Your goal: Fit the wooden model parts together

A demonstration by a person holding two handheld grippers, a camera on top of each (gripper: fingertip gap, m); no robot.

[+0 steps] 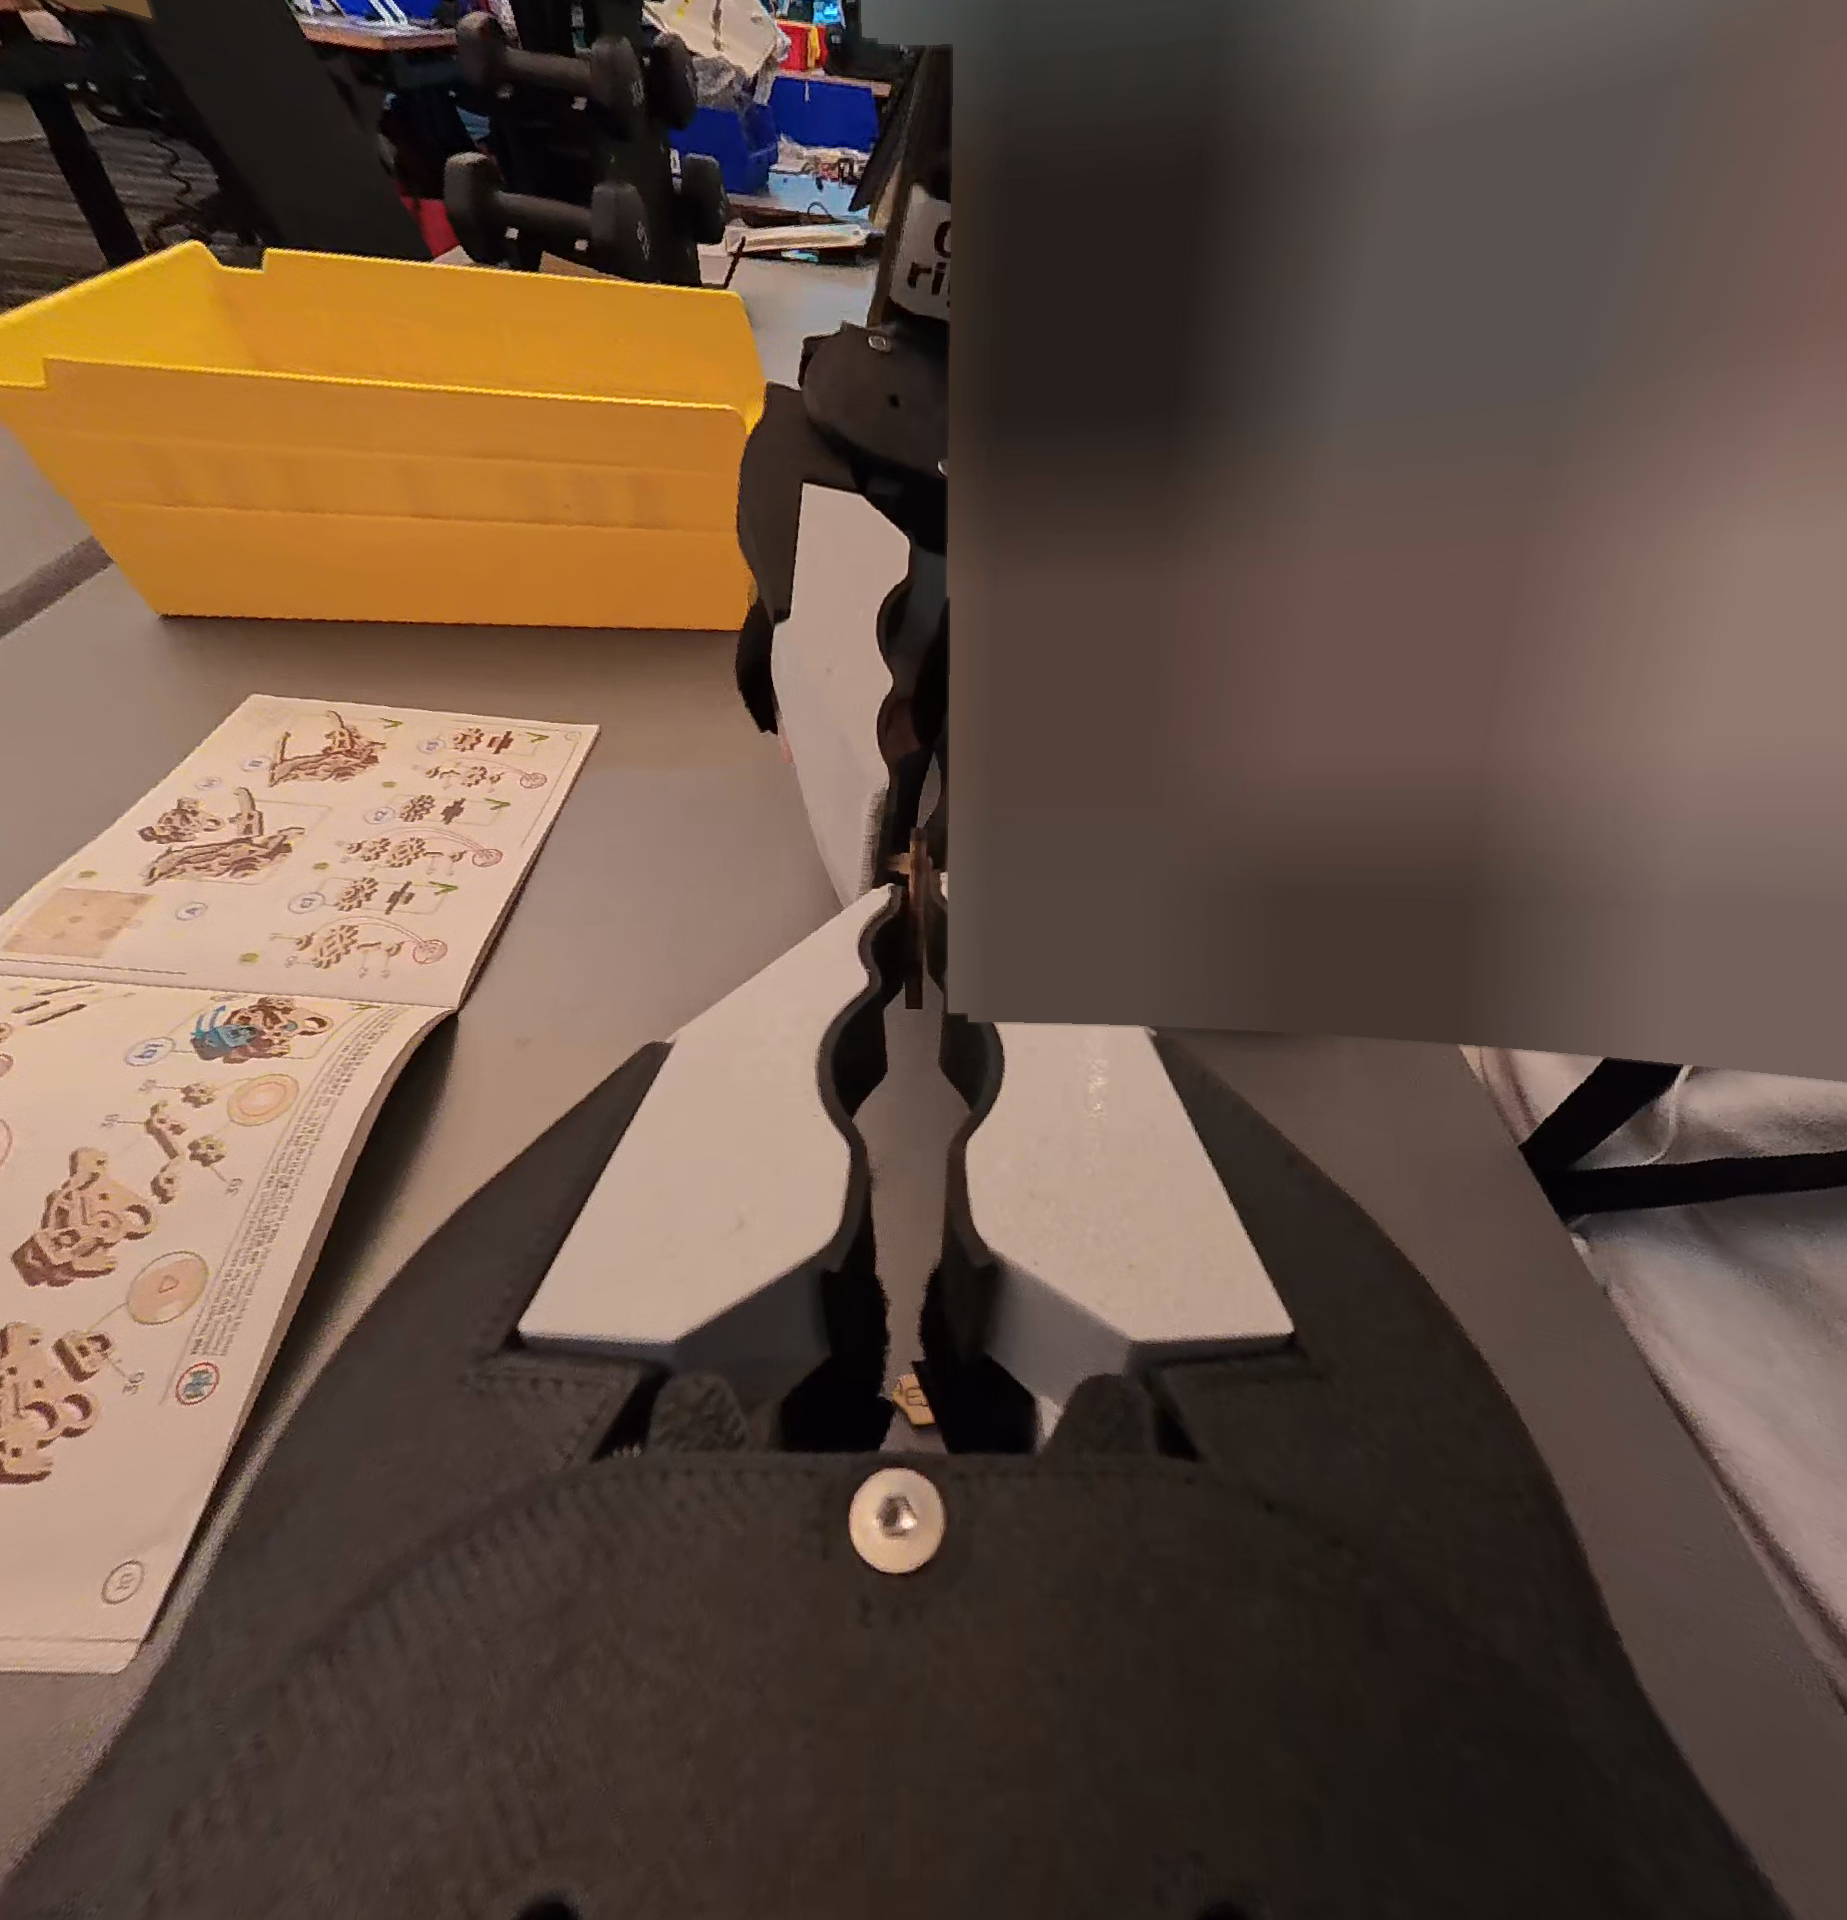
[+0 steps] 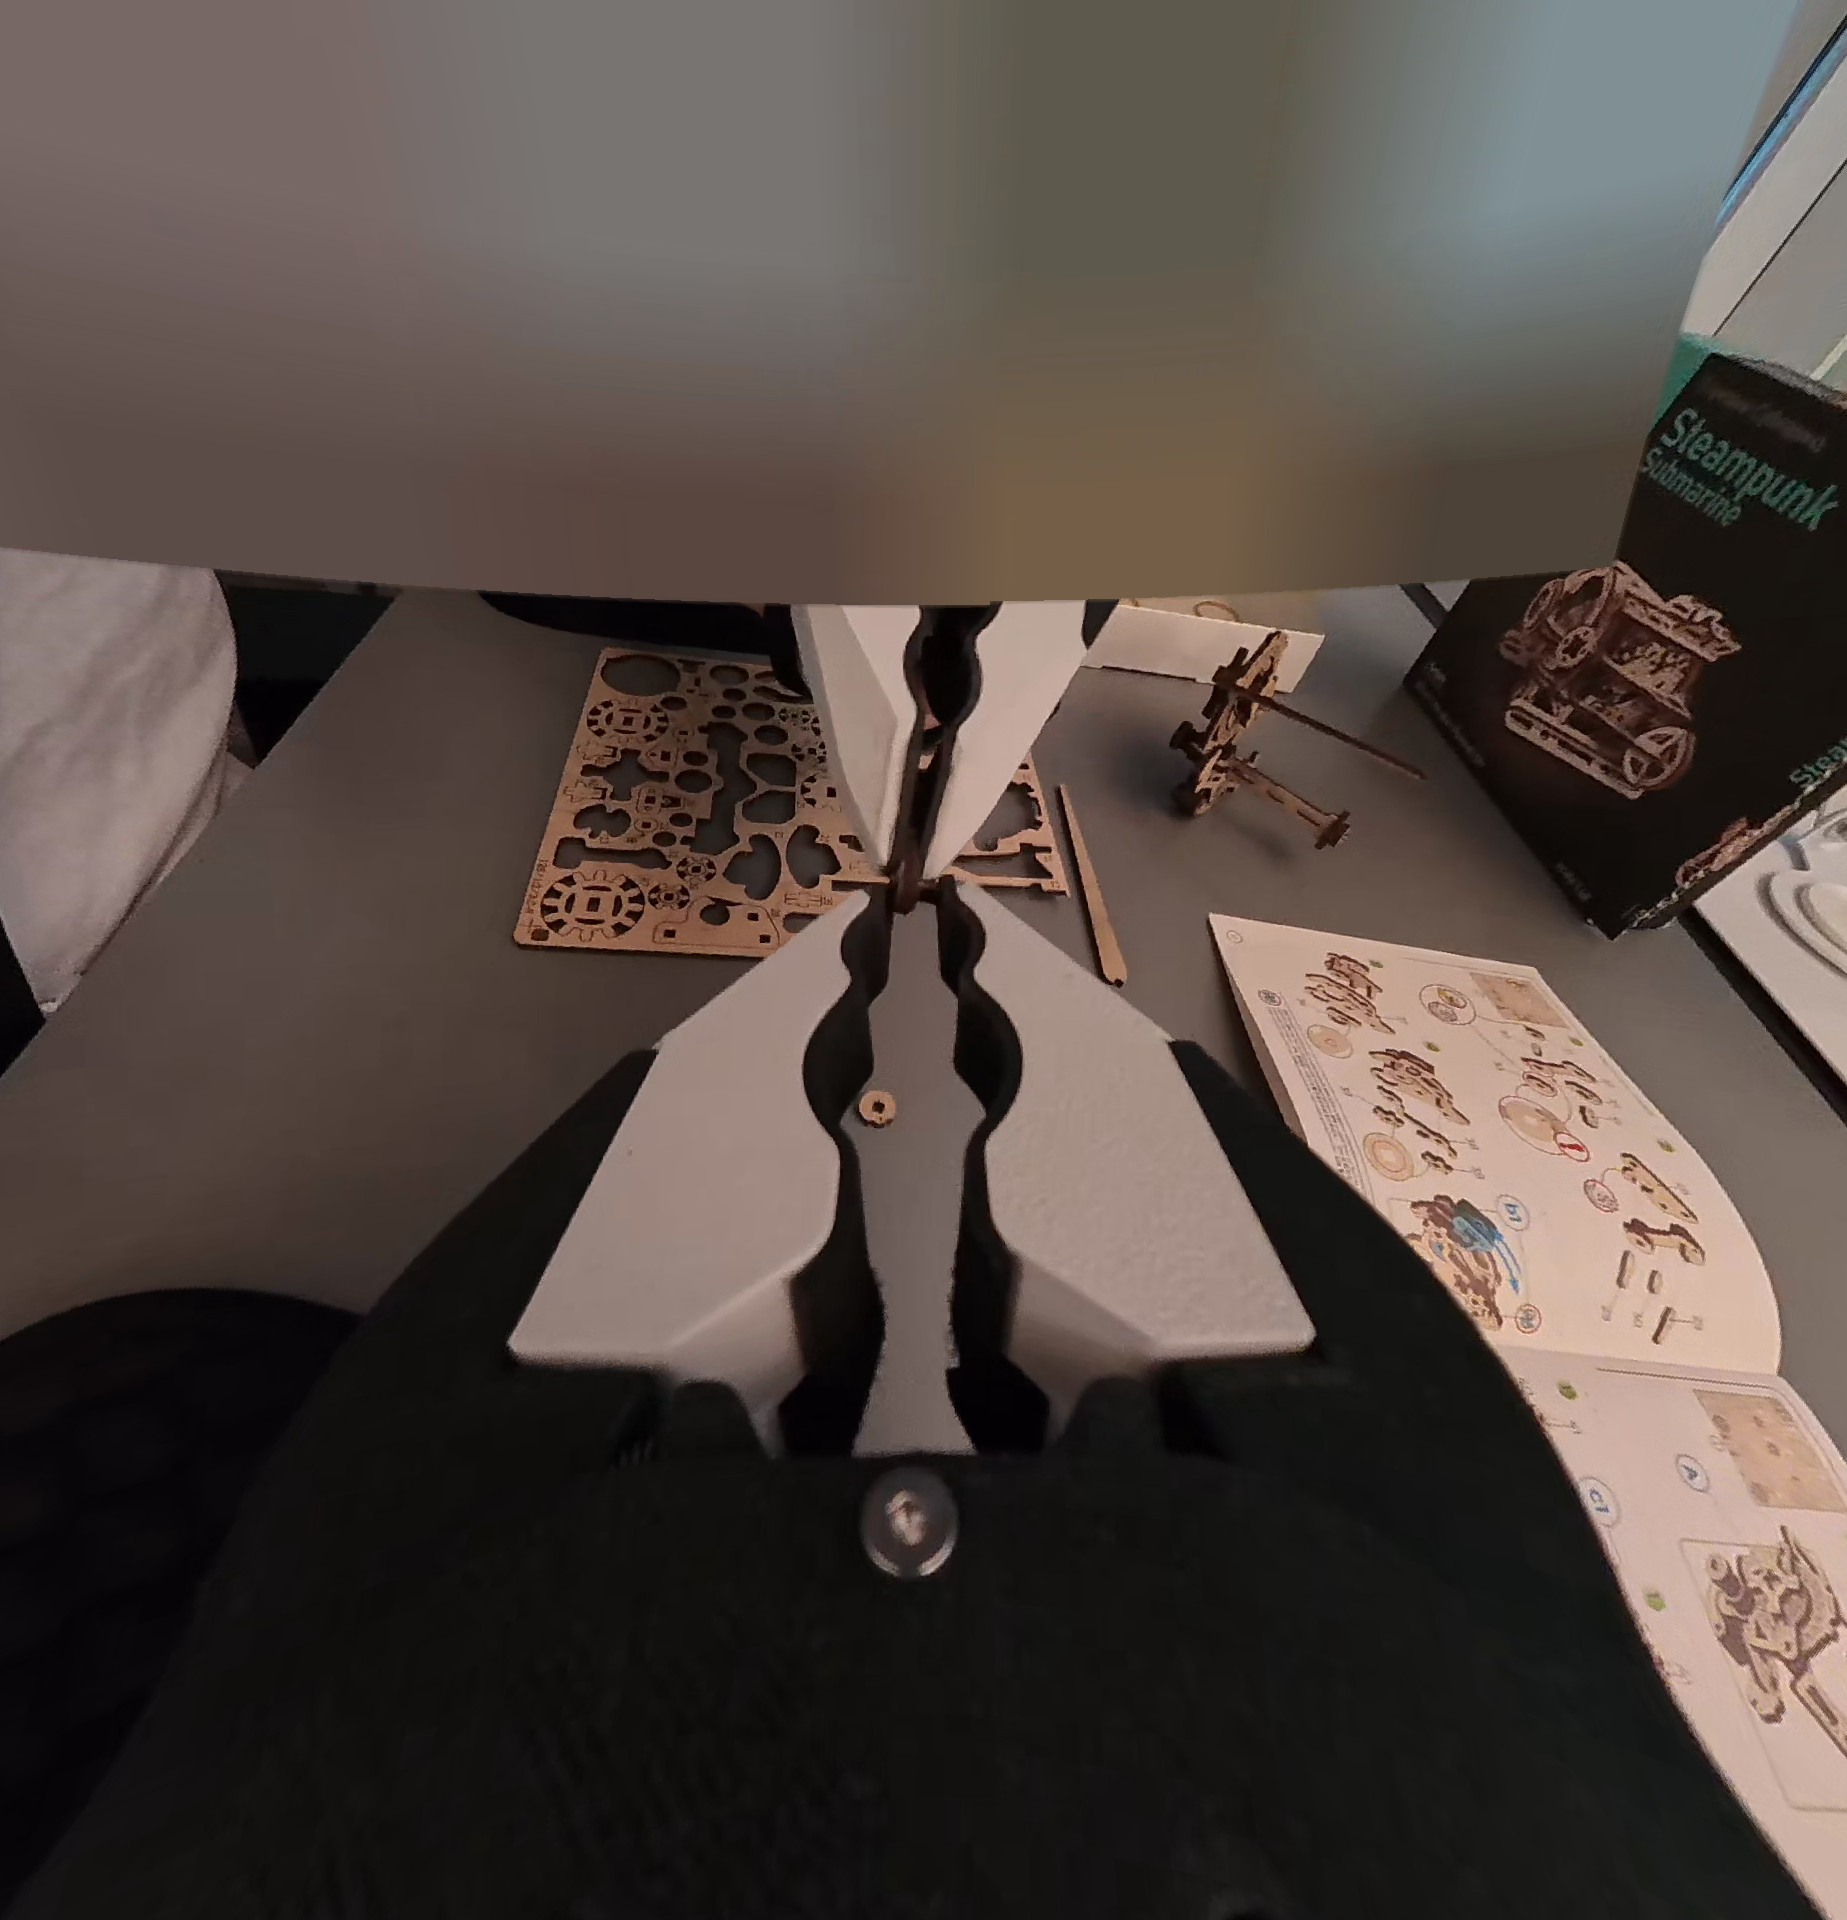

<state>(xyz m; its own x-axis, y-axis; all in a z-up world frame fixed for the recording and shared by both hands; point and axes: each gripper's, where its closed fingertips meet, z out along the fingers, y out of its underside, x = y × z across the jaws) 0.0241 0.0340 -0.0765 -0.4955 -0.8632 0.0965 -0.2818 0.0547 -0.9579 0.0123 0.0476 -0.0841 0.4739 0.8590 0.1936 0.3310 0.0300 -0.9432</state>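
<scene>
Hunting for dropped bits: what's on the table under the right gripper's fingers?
A small wooden ring lies on the gray table between the right gripper fingers. Anything directly beneath the fingers themselves is hidden.

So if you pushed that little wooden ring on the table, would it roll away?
The little wooden ring lies flat on the table, so it would probably slide, not roll. It looks thin and light, so likely easy to flick away or lose.
</scene>
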